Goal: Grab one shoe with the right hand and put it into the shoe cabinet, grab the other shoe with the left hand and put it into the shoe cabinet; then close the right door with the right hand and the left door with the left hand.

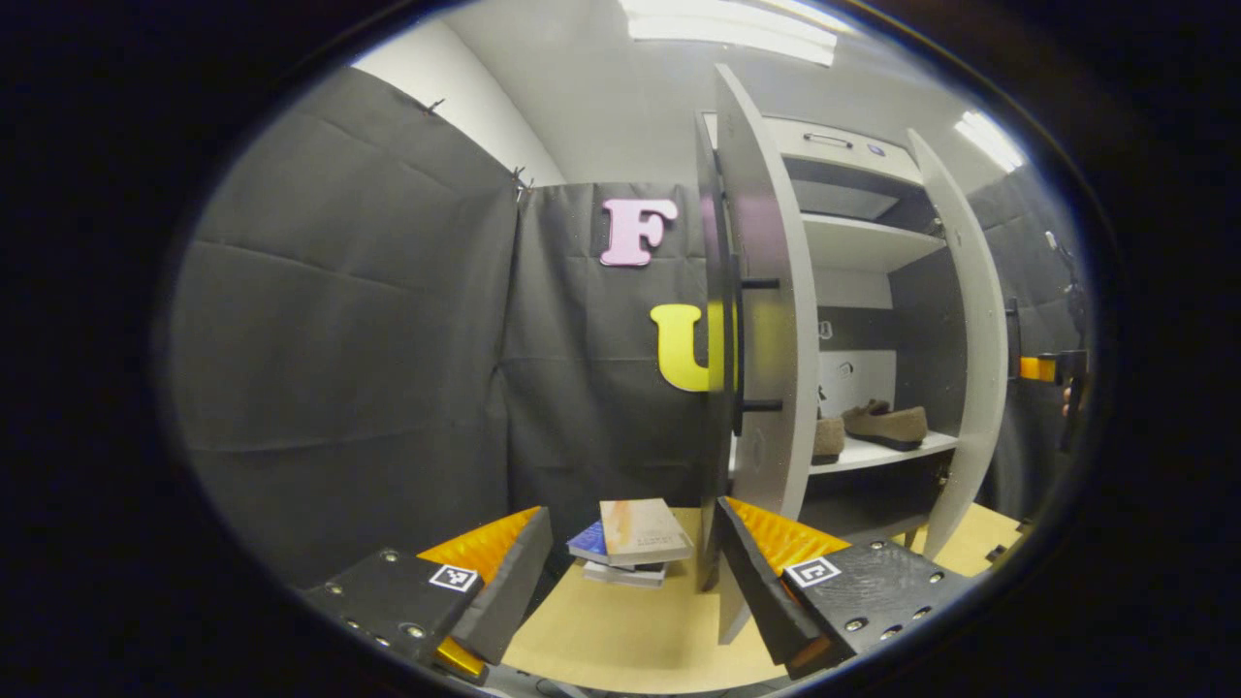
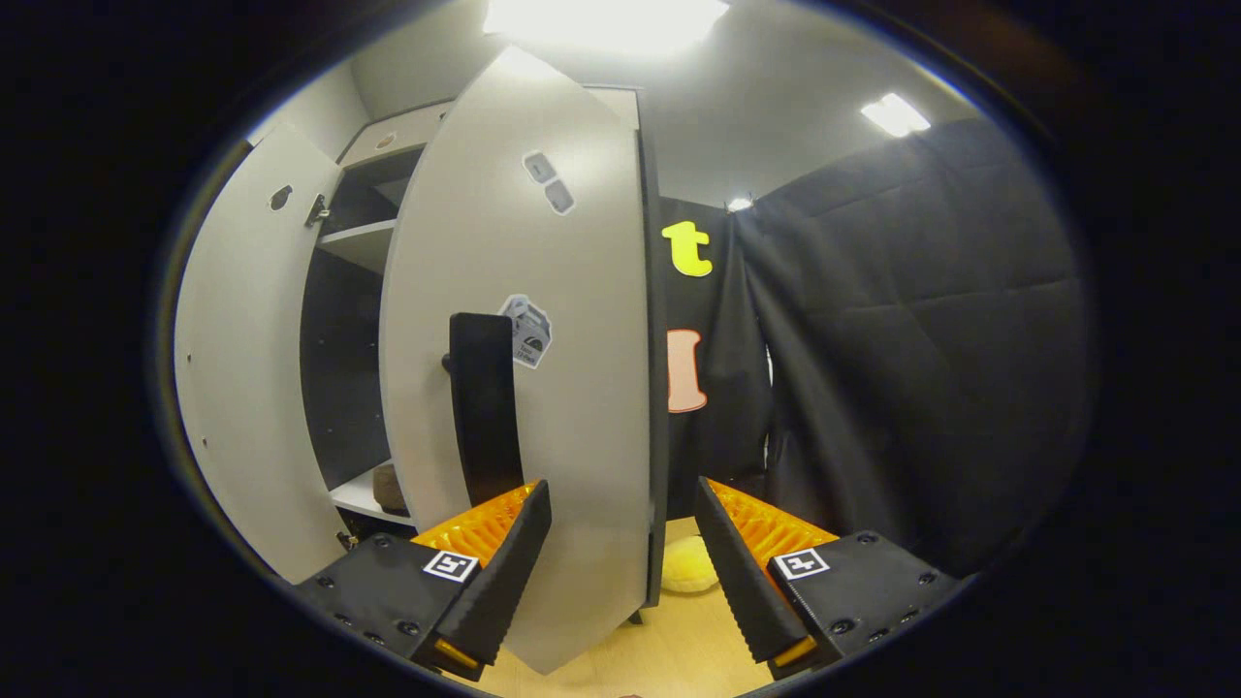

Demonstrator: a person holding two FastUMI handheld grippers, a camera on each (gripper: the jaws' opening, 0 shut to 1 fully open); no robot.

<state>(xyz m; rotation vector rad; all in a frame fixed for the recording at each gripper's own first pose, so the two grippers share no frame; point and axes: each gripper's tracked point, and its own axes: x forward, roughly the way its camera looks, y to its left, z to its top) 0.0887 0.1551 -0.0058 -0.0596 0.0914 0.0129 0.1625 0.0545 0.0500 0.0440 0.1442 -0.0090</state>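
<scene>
- In the left gripper view, the left gripper (image 1: 628,572) holds its jaws wide apart, gripping nothing, low over a tan desk (image 1: 620,640).
- Beyond the gap between the jaws lies a small stack of books (image 1: 630,545); any print on the covers is too blurred to read.
- Just past the right-hand jaw stands the left door (image 1: 766,320) of the shoe cabinet (image 1: 853,242), open and seen nearly edge-on.
- Two tan shoes (image 1: 887,424) sit side by side on a lower shelf (image 1: 887,453) inside.
- In the right gripper view, the right gripper (image 2: 620,562) is open and empty.
- Ahead of its left-hand jaw is the right door (image 2: 572,388), with a dark handle (image 2: 483,407) and a small sticker (image 2: 526,331), unreadable.
- A yellow soft object (image 2: 686,567) lies on the desk between the jaws, farther off.
</scene>
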